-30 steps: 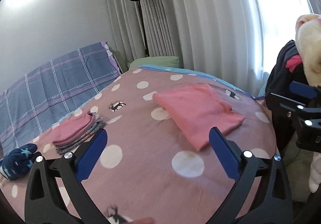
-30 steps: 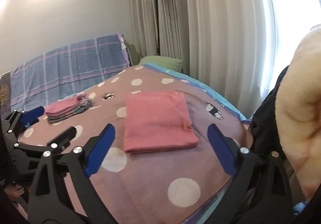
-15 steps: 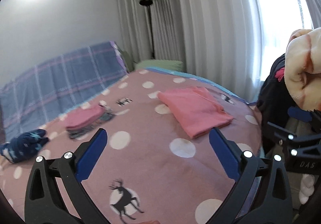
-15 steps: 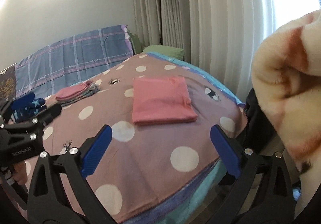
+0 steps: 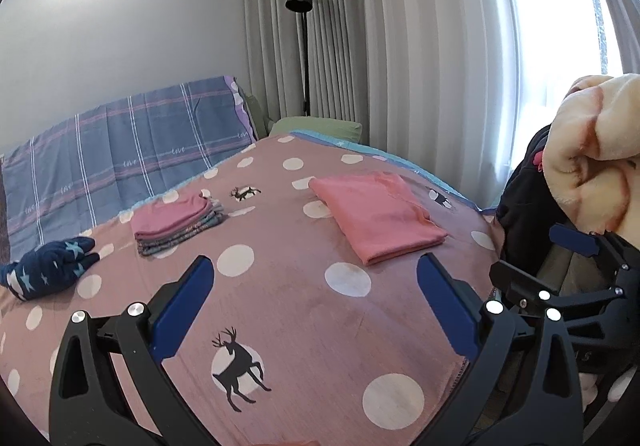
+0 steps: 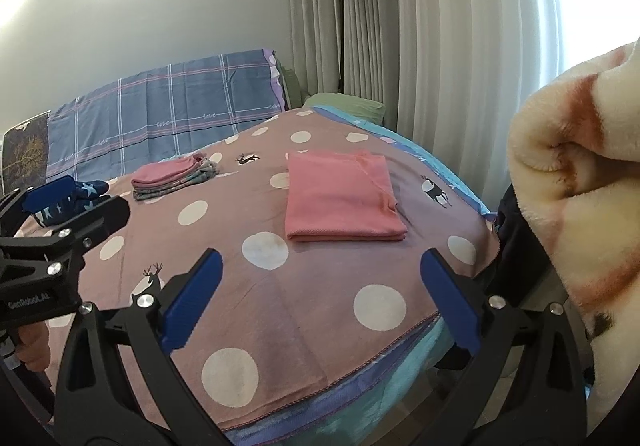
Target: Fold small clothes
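Both grippers hang over the near end of the bed [image 6: 312, 310] with jaws wide open and nothing in them. The left gripper [image 5: 312, 302] sees the right gripper [image 5: 560, 266] at 3 o'clock. Only the right wrist view shows the bed's near edge and a hand [image 6: 30, 342], partly hidden. The folded pink cloth [image 6: 340, 202] lies flat at 12 o'clock, with bare cover all around. A small pile of clothes [image 5: 176, 220] sits at 10 o'clock.
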